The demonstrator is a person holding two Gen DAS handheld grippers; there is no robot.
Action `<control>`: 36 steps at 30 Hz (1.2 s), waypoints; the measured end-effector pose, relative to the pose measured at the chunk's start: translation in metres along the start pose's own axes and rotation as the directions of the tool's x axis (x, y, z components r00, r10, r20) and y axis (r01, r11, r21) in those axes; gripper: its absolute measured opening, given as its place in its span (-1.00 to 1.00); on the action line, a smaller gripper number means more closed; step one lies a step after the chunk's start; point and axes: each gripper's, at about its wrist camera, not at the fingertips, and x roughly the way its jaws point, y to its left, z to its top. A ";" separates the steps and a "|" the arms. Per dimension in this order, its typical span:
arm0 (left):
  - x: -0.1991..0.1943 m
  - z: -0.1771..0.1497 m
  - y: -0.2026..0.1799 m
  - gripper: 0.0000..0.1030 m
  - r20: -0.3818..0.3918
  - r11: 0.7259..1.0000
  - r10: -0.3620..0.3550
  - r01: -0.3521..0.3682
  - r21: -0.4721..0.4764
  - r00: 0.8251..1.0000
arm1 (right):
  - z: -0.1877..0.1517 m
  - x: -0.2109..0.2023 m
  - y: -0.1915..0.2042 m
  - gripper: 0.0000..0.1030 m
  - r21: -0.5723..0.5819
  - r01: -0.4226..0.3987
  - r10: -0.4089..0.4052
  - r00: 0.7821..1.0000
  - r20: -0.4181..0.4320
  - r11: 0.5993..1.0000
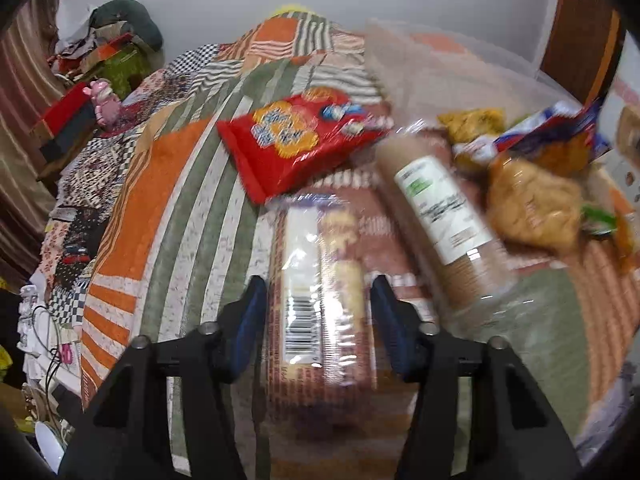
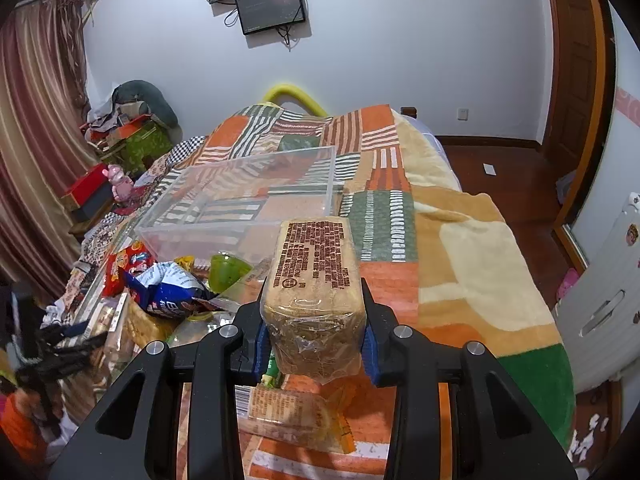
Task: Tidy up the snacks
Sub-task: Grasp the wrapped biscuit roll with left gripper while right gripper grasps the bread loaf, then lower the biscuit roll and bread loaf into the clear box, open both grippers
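Clamping a clear-wrapped biscuit pack (image 2: pixel 314 280) between its two blue-padded fingers, the right gripper (image 2: pixel 314 344) holds that pack raised above the patchwork bedspread (image 2: pixel 460 280), printed brown text facing up. Directly beneath those fingers a second wrapped biscuit pack (image 2: pixel 288 408) with a barcode lies flat on the cover. Ahead of the fingers stands a clear plastic bin (image 2: pixel 240 200), open at the top. To the left of the fingers sit a green cup (image 2: pixel 228 272), a crumpled blue chip bag (image 2: pixel 168 288) and, farther left, a red snack bag (image 2: pixel 122 266), all heaped together just in front of the bin.

The left gripper (image 1: pixel 318 328) has its fingers spread apart, one on each side of a long barcode biscuit pack (image 1: pixel 320 300) that lies on the bedspread (image 1: pixel 168 200); motion blur makes it impossible to tell whether the pads touch the wrapper. Just right of the fingers a round sleeve of brown biscuits (image 1: pixel 440 208) with a white label lies at an angle. Ahead of the fingers rests the red snack bag (image 1: pixel 296 140), and to the right of the sleeve are a clear bag of golden pastries (image 1: pixel 532 200), a yellow packet (image 1: pixel 472 120) and the blue chip bag (image 1: pixel 560 128), with the clear plastic bin (image 1: pixel 440 56) beyond them.
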 end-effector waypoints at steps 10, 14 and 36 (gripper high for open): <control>-0.039 0.022 -0.002 -0.13 0.108 0.998 -0.062 0.065 -0.019 0.992 | 0.009 -0.001 0.007 -0.36 -0.012 -0.020 0.021 0.999 0.025 1.000; -0.064 0.052 -0.016 -0.13 0.195 0.996 -0.085 0.082 0.027 0.977 | 0.022 0.001 0.015 -0.36 -0.025 -0.035 0.036 0.998 0.051 0.999; 0.001 0.192 -0.090 -0.13 0.202 0.977 -0.200 0.180 0.111 0.959 | 0.080 0.095 0.043 -0.36 -0.072 -0.028 0.027 0.999 -0.025 0.997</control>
